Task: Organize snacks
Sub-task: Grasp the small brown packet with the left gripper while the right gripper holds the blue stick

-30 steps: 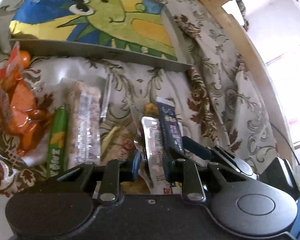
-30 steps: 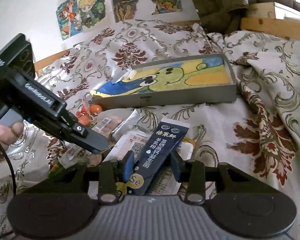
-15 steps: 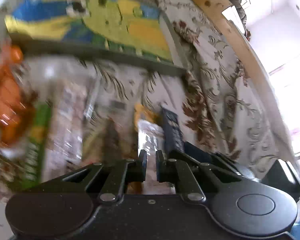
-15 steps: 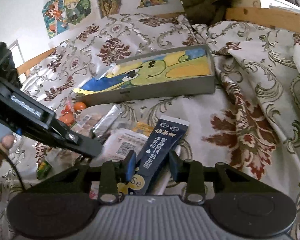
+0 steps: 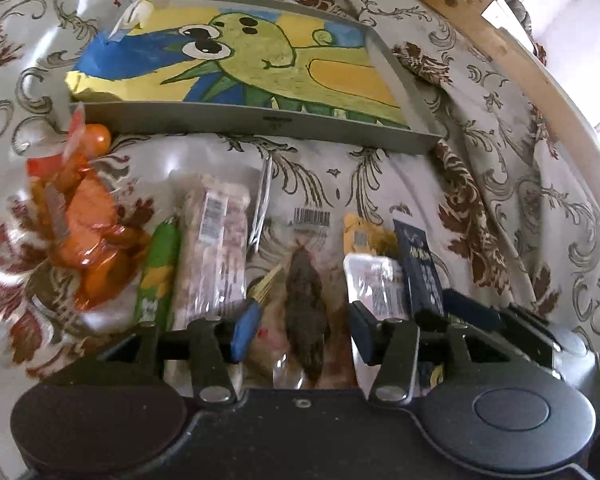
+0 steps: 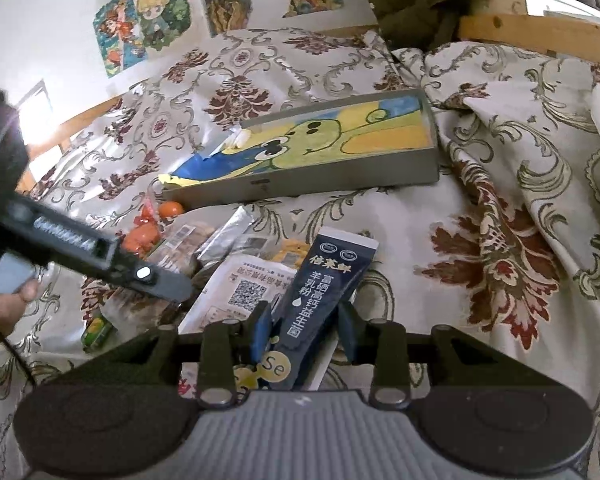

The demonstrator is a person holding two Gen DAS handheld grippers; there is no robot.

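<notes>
Several snack packets lie in a row on the patterned cloth in front of a grey tray point(image 5: 260, 120) with a green cartoon picture inside. My left gripper point(image 5: 300, 326) is open, its jaws either side of a clear packet with a dark brown snack point(image 5: 306, 304). Beside it lie a white packet point(image 5: 374, 284) and a dark blue sachet point(image 5: 420, 268). My right gripper point(image 6: 304, 332) is open around the lower end of the dark blue sachet point(image 6: 324, 292), which lies on the white packet point(image 6: 244, 288). The left gripper's finger point(image 6: 156, 280) shows at left.
Orange jelly packets point(image 5: 84, 232), a green stick point(image 5: 158, 272) and a long clear bar point(image 5: 216, 252) lie at the left. The tray shows in the right wrist view point(image 6: 308, 184). A wooden bed frame point(image 5: 500, 44) runs behind. Posters point(image 6: 148, 16) hang on the wall.
My left gripper shut, then opened wide and shifted left from the white packet to the brown snack packet. My right gripper stays around the blue sachet and has edged forward.
</notes>
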